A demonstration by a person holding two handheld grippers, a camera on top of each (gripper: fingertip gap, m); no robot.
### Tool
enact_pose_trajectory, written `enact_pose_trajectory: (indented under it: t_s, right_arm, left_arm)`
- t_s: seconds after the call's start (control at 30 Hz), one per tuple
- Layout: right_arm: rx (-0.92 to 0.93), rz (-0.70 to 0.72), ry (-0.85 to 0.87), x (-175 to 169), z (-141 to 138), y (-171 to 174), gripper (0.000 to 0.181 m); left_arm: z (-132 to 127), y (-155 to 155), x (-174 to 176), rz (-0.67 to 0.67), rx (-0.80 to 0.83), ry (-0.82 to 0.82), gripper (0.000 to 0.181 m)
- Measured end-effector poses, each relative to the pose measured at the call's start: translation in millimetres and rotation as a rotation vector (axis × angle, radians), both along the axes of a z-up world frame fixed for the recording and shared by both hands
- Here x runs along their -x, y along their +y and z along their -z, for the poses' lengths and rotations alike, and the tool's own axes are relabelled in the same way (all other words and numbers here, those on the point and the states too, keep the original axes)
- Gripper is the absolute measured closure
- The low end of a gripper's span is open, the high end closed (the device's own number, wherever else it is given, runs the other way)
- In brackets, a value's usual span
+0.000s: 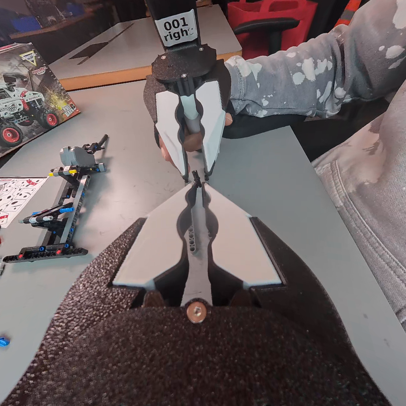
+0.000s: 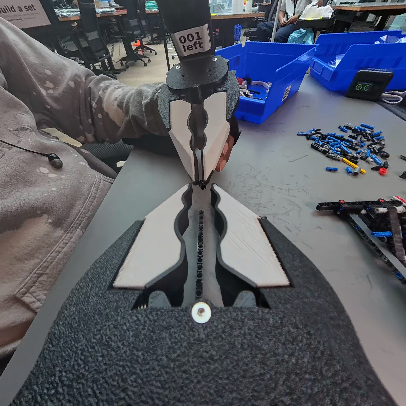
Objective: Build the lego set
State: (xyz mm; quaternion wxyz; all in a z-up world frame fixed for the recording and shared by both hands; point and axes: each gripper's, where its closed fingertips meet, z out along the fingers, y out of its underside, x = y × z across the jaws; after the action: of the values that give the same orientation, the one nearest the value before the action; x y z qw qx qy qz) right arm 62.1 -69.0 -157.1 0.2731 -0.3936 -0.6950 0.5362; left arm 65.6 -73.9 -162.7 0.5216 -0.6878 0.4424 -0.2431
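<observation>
A scuffed grey table (image 2: 274,197) filled mid-frame; 2 blue bins (image 2: 272,72) sat upper right. Left gripper (image 1: 198,183) clamped a small black pin (image 1: 196,176); right gripper (image 2: 201,186) stood apart.

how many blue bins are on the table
2, both in the right wrist view: the near blue bin with loose parts sits behind the left gripper; the far blue bin is right of it. More may be out of frame.
</observation>
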Motion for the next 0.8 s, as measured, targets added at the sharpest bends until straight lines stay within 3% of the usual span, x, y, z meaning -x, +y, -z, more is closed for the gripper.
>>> enact_pose_trajectory:
  t_s: [0.13,0.53,0.8]
  right_arm:
    - [-0.014,0.001,0.002,2,2,-2,0.175]
    - [0.001,0.023,0.005,3,-3,3,0.177]
    - [-0.012,0.05,-0.012,3,0,10,0.177]
  left_arm:
    - [3,0,-2,0.004,0.003,0.019,0.175]
    - [-5,5,3,-0.04,-0.021,-0.029,0.175]
    - [0,8,3,-0.074,-0.033,0.017,0.165]
